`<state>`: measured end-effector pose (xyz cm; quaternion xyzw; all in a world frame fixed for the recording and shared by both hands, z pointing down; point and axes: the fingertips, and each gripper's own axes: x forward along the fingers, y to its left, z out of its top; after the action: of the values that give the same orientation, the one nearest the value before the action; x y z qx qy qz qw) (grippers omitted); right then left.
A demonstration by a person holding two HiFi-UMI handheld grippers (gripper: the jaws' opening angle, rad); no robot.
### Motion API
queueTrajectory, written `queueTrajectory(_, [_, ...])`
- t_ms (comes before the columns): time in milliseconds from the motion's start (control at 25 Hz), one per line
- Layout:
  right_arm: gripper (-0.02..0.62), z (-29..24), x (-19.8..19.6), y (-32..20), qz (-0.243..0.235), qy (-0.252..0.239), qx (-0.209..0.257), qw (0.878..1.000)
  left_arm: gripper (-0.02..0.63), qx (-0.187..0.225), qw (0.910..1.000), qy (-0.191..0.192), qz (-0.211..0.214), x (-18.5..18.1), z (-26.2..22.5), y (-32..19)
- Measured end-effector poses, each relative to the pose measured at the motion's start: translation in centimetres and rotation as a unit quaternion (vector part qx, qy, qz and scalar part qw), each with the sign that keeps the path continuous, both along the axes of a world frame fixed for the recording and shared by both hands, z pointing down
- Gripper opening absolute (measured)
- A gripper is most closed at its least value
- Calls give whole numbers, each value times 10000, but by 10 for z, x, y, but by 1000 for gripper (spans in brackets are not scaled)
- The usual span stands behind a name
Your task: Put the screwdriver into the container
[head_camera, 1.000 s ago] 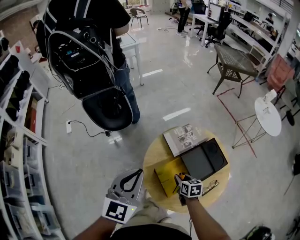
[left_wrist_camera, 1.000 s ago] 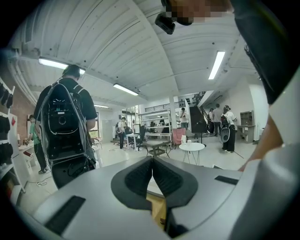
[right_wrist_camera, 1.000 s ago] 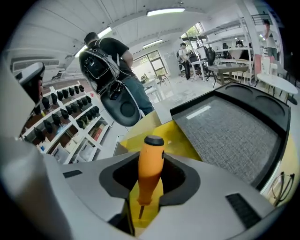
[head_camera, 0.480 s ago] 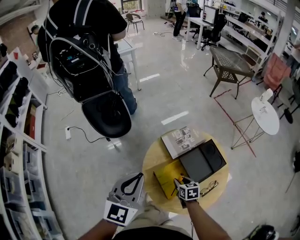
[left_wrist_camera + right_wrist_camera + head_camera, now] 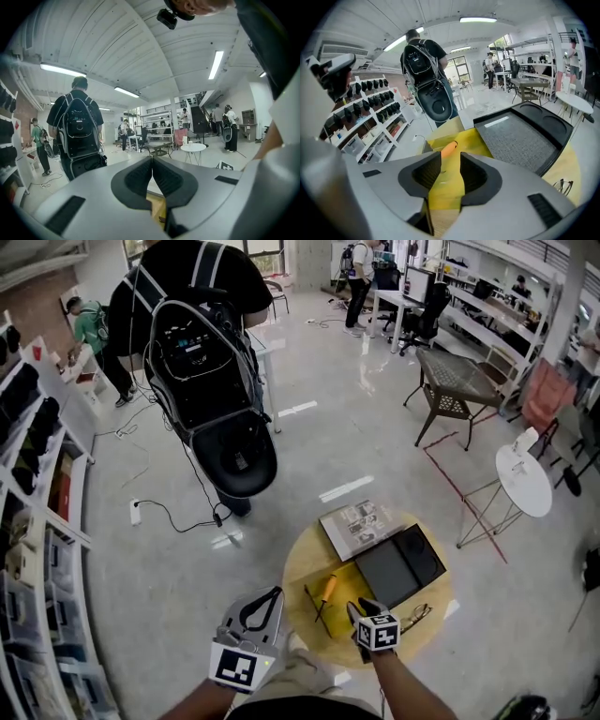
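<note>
The screwdriver [image 5: 326, 591], orange-handled with a thin dark shaft, lies inside the open yellow container [image 5: 345, 579] on the round wooden table [image 5: 427, 601]. My right gripper [image 5: 359, 613] hovers at the container's near edge, just right of the screwdriver. Its jaws are closing, but they stand apart with nothing between them. In the right gripper view the orange handle [image 5: 449, 148] shows beyond the gripper [image 5: 450, 164], over the yellow container [image 5: 476, 140]. My left gripper [image 5: 278, 592] is held off the table's left side, its jaws shut and empty [image 5: 152, 160].
A black tray [image 5: 398, 563] and a printed magazine [image 5: 354, 524] lie behind the container, glasses [image 5: 415, 617] at the table's right. A person with a black backpack [image 5: 206, 352] stands on the floor beyond. Shelves [image 5: 37, 474] line the left; a small white table [image 5: 523, 479] stands right.
The screwdriver has left my right gripper and now lies in the yellow container. The right jaws have parted. The person with the backpack has shifted to the right.
</note>
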<state>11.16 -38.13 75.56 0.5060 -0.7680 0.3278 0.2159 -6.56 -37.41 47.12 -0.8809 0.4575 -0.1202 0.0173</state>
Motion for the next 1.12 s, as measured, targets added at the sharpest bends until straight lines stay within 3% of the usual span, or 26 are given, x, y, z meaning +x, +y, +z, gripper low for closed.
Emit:
queueTrajectory(200, [14,-60,1,15,-147,167,1012,9946,17,-76,10000,2,8,-1,-3,13])
queueTrajectory(440, [14,-125,-1,43,-262,233,1852,9821,17,-17,9999,76,-141,-10,-9,28])
queueTrajectory(1120, [14,-234,3,94,-220,-65,2610,9651,17,235,9995,207,83,8,-39,61])
